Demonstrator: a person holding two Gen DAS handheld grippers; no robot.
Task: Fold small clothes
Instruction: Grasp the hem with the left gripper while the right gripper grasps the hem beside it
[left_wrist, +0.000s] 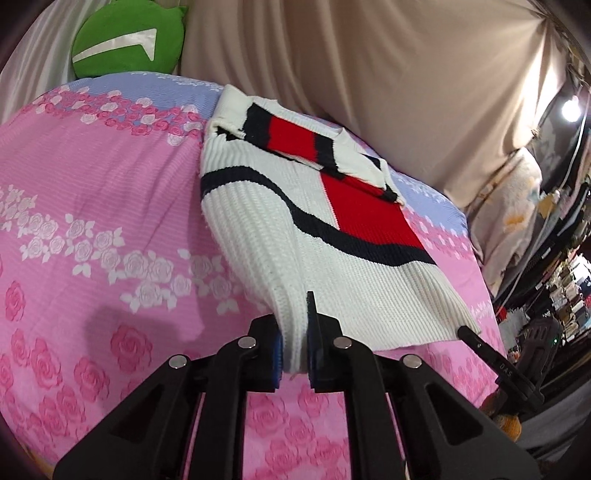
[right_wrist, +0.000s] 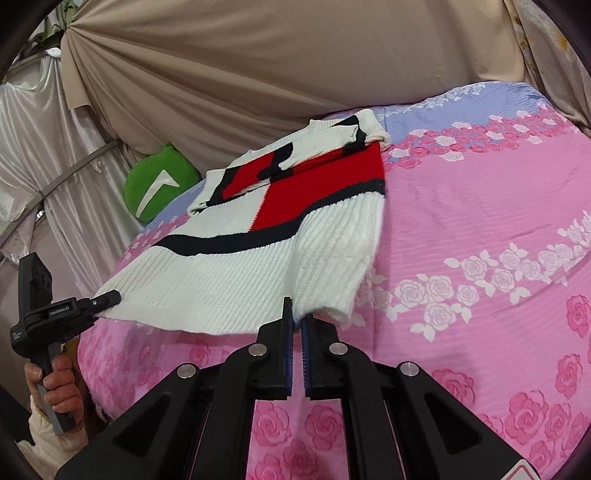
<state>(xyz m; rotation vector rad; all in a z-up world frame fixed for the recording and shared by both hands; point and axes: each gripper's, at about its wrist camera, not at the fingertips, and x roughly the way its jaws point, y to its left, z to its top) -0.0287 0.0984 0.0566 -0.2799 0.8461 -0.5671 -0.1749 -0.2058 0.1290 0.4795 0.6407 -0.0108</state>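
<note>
A small white knit sweater (left_wrist: 306, 206) with red blocks and navy stripes lies on a pink rose-print bed sheet (left_wrist: 92, 221), sleeves folded in across the chest. My left gripper (left_wrist: 294, 332) is shut on the sweater's near hem corner. In the right wrist view the sweater (right_wrist: 258, 258) shows too, and my right gripper (right_wrist: 297, 325) is shut on the other hem corner, which is lifted slightly. The left gripper (right_wrist: 107, 297) also shows there at the sweater's left corner, held by a hand. The right gripper's tip (left_wrist: 467, 332) shows at the sweater's right corner in the left wrist view.
A green cushion (left_wrist: 129, 40) sits at the far end of the bed against draped beige cloth (left_wrist: 369, 55). It also shows in the right wrist view (right_wrist: 159, 184). Cluttered shelves (left_wrist: 569, 288) stand past the bed's right edge.
</note>
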